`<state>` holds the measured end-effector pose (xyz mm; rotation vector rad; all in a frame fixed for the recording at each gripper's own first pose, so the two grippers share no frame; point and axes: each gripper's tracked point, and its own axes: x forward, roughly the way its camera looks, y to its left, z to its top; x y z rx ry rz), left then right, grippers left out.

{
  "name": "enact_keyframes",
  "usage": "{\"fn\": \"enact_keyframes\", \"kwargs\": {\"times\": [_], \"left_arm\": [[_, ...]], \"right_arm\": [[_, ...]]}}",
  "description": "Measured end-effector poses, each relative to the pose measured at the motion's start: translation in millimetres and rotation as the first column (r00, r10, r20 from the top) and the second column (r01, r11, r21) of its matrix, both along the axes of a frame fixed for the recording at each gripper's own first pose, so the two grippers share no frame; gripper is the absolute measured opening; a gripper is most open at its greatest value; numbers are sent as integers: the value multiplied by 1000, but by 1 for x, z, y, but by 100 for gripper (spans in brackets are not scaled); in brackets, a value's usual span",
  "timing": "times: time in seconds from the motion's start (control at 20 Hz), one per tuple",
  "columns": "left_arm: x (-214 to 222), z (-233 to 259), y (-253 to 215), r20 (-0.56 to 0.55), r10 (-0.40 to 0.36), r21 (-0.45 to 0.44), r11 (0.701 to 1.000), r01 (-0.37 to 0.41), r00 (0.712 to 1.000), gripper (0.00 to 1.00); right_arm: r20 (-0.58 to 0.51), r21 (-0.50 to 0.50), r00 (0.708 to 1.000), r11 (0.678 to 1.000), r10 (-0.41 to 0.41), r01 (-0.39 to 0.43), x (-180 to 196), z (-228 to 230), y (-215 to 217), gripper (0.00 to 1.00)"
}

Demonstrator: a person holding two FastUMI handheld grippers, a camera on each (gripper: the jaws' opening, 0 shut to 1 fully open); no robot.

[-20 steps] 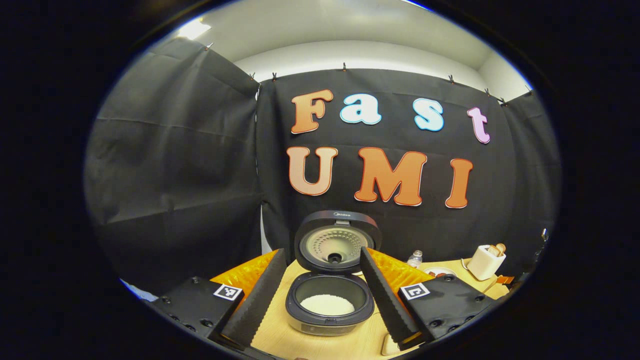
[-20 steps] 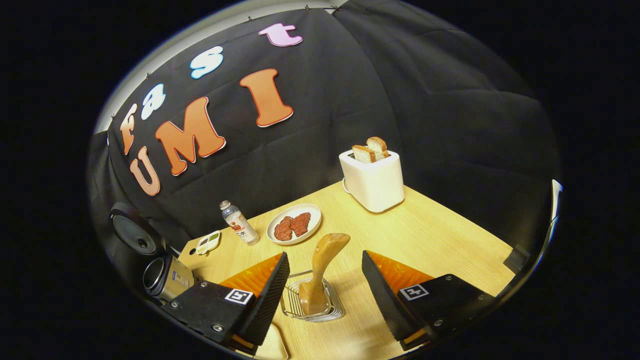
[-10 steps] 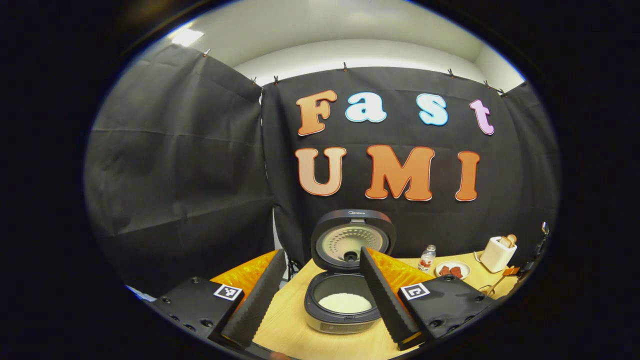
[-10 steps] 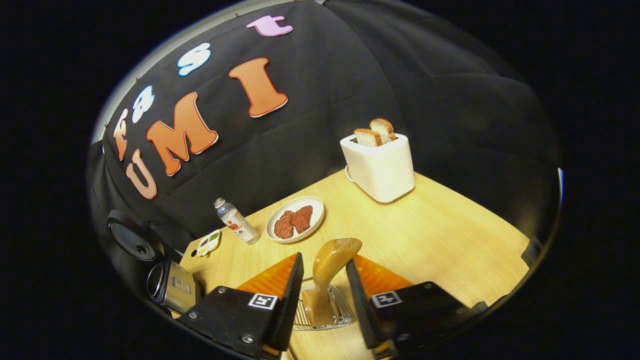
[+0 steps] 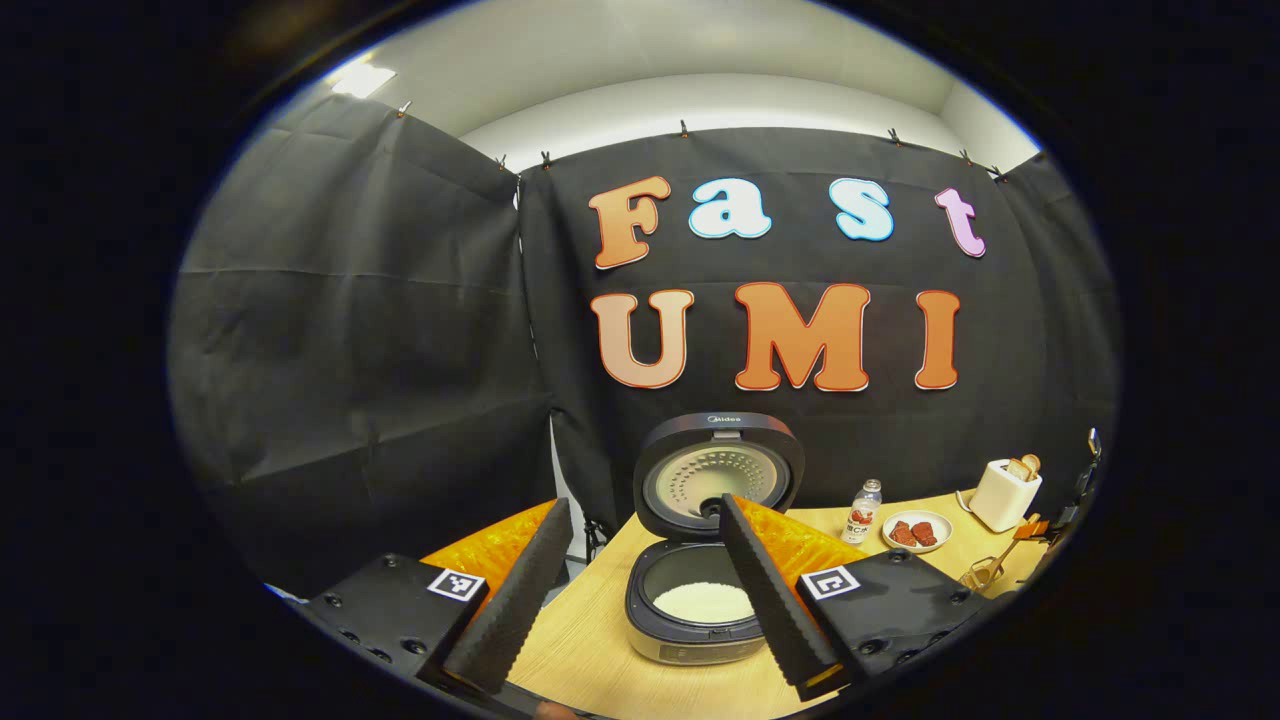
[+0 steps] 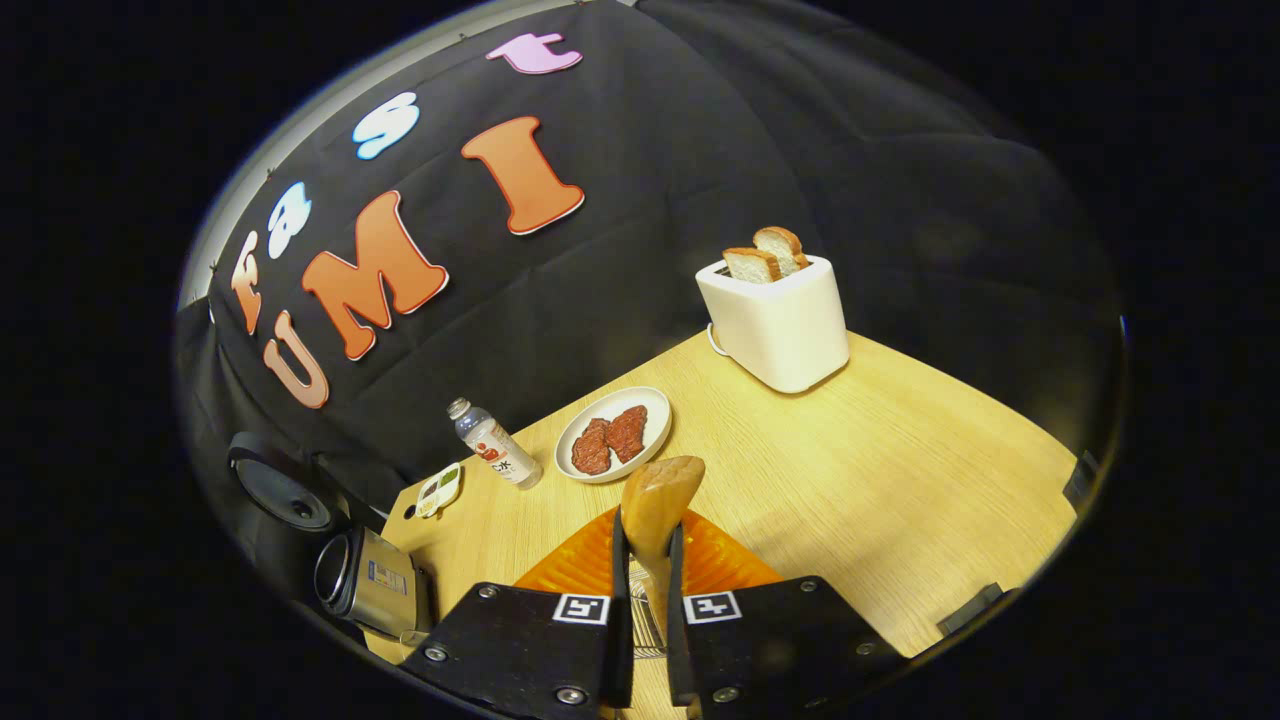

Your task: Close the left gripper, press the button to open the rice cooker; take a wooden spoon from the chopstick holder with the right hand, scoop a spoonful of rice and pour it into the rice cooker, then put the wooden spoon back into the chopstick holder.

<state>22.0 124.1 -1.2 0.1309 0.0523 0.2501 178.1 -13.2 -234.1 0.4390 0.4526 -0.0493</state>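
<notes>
wooden spoon [image 6: 655, 505]: 1; bread slices [image 6: 764, 254]: 2

The left gripper [image 5: 635, 590] has two long wedge-shaped fingers [image 5: 515, 600] with finely ribbed inner faces, each mounted on a matte black block that carries round screws and a small square black-and-white marker. The right gripper [image 6: 643, 610] is built the same way, with a black block, screws and a square marker beside each finger.

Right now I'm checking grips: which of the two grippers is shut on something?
The right gripper: its fingers pinch the wooden spoon. The left gripper is open, holding nothing.
</notes>
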Motion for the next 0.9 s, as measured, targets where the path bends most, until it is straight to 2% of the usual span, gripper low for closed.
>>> {"fn": "enact_keyframes", "kwargs": {"times": [0.2,0.4,0.6,0.9], "left_arm": [[1,0,3,7,-11,-19,1000,12,1000,97],[3,-2,6,8,-28,-34,999,28,1000,97],[6,-6,12,3,-44,-50,998,44,999,98],[4,-5,25,3,-71,-50,996,72,997,100]], "right_arm": [[63,-37,998,999,1,2,-2,42,1,13],[125,-126,991,991,51,-35,-19,93,13,13],[186,-150,974,984,127,-99,-52,135,51,13],[203,-120,951,970,234,-213,-101,141,120,13]]}}
